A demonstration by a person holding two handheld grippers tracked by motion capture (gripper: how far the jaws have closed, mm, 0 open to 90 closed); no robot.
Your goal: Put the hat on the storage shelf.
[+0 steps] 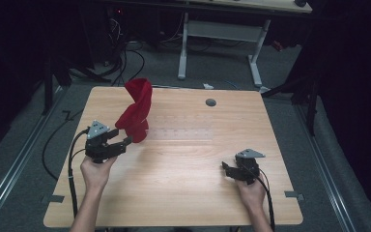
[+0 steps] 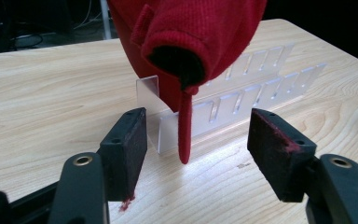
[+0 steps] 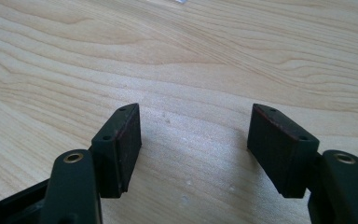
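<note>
While the wooden table (image 1: 174, 193) takes up most of the high view, a grey floor with loose cables and the legs of a second desk are seen beyond it in a dark room. Near the table's far left a red knitted garment (image 1: 136, 111) is stood upright and twisted, draped over a clear slotted rack (image 1: 183, 129); it seems to be propped there so that it can be pulled off. A red cord (image 2: 184, 126) is seen hanging from its opening, just in front of the rack. The left gripper (image 1: 125, 141) is held close to the garment's lower edge, its jaws spread apart with the cord between them but untouched, probably for a grasp. The right gripper (image 1: 228, 167) is kept well apart, low over bare wood, its jaws likewise apart and empty.
</note>
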